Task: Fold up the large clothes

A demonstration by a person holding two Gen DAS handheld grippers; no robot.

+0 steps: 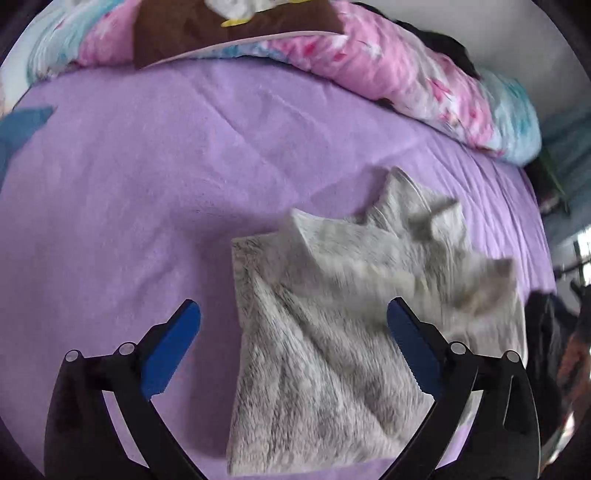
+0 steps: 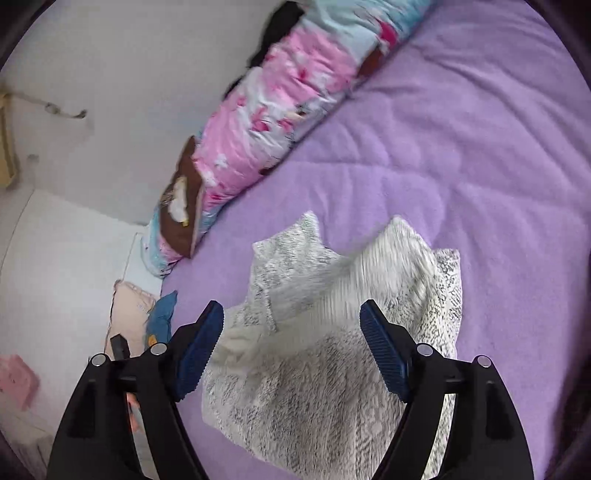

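Jaws on both grippers stand spread wide, nothing pinched between them. Left gripper [image 1: 293, 314] hangs above the sweater [image 1: 332, 332], blue pads [image 1: 173, 347] clear of the fabric; one pad is over bare sheet [image 1: 147, 184], the other over the knit. Right gripper [image 2: 291, 314] likewise hovers over the sweater [image 2: 332, 369] w/ its ribbed blue pads [image 2: 384, 354] apart & not touching cloth.

Sweater is a fuzzy grey-white knit, lying on the purple sheet [image 2: 480, 147] in the near-middle of the bed. Near part lies flat w/ a straight folded edge on its left side in the left wrist view. Far part is bunched: corners and flaps stick up & are motion-blurred, so exact lay of those folds can't be told. In the right wrist view a pale ribbed inner face shows across the top of the pile, speckled outer knit on both sides of it.

Beyond the sweater, well apart, a rolled pink-and-blue floral quilt [image 1: 406, 74] runs along the far edge of the bed. A brown pillow [image 1: 221, 33] w/ a white-and-yellow patch rests on it. A blue cloth [image 2: 162, 314] sits at the bed's edge, near the right gripper's left finger in the right wrist view. White wall [image 2: 110, 74] behind the quilt; floor items beside the bed are too blurred to name.
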